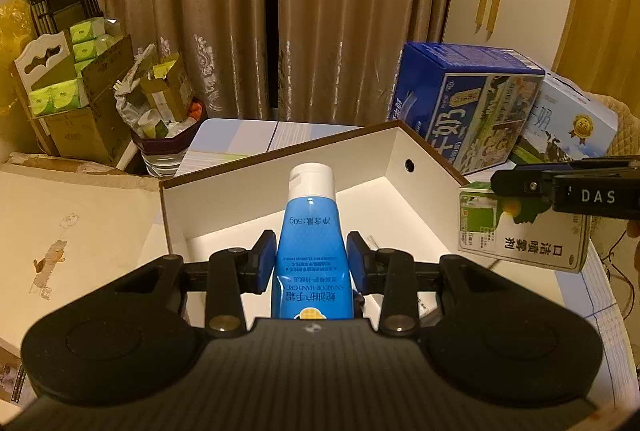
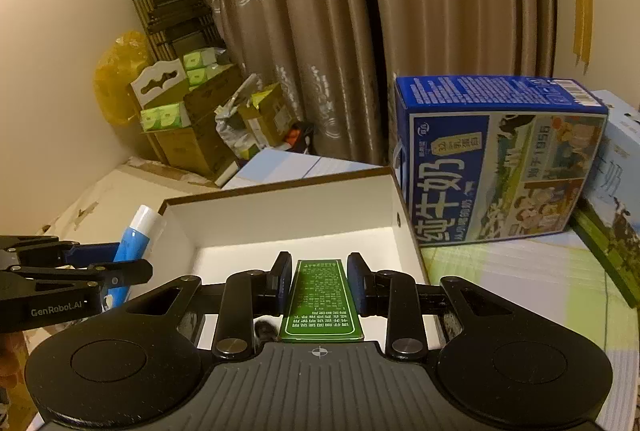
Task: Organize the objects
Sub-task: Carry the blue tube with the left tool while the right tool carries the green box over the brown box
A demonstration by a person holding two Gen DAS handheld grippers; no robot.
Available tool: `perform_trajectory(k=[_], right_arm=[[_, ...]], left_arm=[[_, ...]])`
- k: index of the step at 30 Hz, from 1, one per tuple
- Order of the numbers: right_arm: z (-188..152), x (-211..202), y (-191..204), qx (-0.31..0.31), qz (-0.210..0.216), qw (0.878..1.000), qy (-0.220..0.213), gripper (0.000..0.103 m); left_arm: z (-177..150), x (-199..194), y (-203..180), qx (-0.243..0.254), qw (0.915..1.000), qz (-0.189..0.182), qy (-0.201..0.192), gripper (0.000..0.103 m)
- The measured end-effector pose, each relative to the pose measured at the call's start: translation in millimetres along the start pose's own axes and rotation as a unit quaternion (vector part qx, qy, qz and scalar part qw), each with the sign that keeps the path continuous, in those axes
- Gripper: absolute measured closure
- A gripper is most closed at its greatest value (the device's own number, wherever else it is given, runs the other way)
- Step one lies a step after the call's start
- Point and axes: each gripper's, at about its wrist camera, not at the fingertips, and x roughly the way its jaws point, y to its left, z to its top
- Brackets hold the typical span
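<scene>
Both loads poised over the open box, ready to be set inside

The left gripper (image 1: 311, 259) fingers pinch a blue hand-cream tube (image 1: 310, 243), white cap toward 12 o'clock; the right gripper (image 2: 319, 283) fingers pinch a small green carton (image 2: 320, 301); next, I judge, lower each into the white box (image 2: 280, 215) and release

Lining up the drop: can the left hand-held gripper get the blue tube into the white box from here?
Probably yes. The left hand-held gripper holds the blue tube over the open white box; nothing blocks the opening.
</scene>
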Motion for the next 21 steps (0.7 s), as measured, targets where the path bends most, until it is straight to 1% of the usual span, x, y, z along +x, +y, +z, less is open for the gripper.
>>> perform_trajectory(k=[7,15,21], right_arm=[[5.3,39.9,-11.0,0.017,-0.001,1.000,0.015,0.076],[4.4,85.9,-25.4,0.034,-0.014,0.999,0.036,0.076],[7.2,109.4,-33.3,0.039,-0.022,0.998,0.039,0.076]], left_arm=[[9.8,42.8,13.2,-0.010,0.9994,0.007,0.031,0.070],[8.3,102.2,22.7,-0.017,0.9964,0.020,0.081,0.070],[6.6,141.2,25.6,-0.029,0.9930,0.023,0.112,0.070]])
